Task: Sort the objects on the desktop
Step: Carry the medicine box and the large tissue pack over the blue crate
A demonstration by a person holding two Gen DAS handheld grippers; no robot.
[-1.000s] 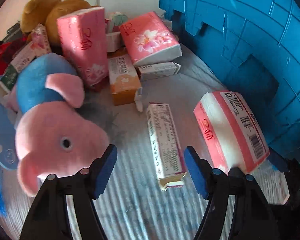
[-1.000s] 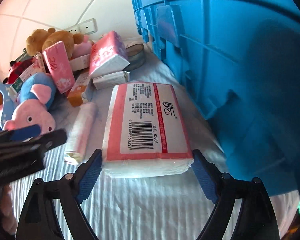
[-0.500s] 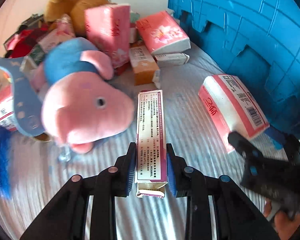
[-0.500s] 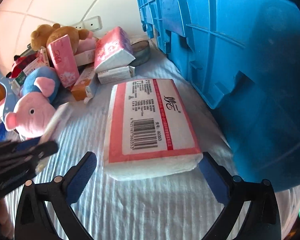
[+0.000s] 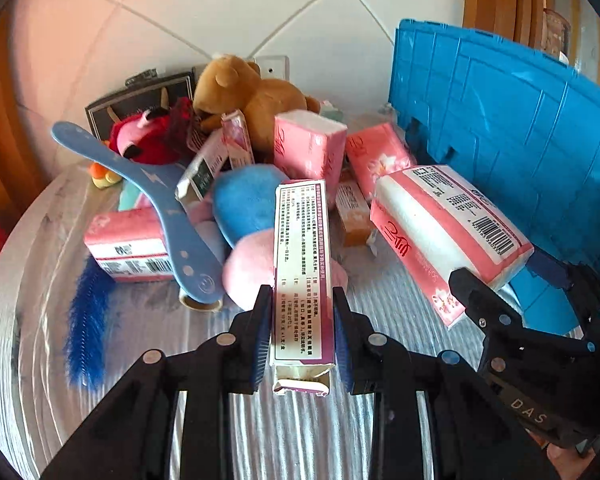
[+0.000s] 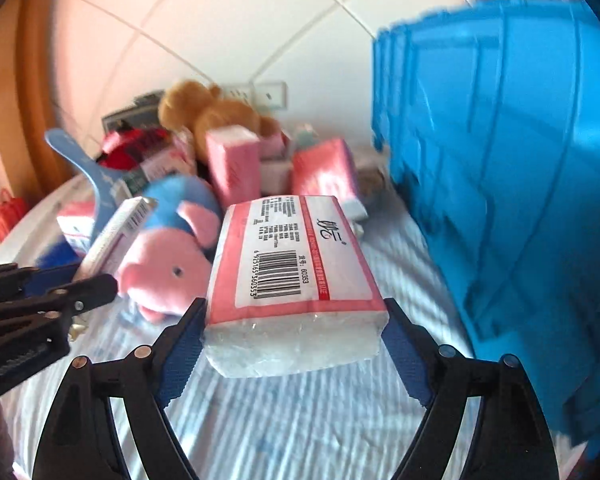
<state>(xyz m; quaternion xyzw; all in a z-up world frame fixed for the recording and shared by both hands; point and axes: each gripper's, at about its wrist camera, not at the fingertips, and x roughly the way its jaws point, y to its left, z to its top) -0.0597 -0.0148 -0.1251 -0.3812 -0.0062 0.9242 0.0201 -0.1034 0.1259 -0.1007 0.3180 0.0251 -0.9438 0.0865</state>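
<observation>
- Left gripper [image 5: 302,330] clenched on slim carton [image 5: 303,268], near its open end; light, crushable; grip flat sides
- Right gripper [image 6: 294,346] has just been closing, squeezing soft tissue pack [image 6: 292,276] between pads; light, slippery wrap

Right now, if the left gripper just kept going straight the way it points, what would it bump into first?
Probably the pink pig plush: it lies right beyond the long printed box clamped in the left gripper, so the box's far end would likely touch first. Depth is uncertain.
</observation>
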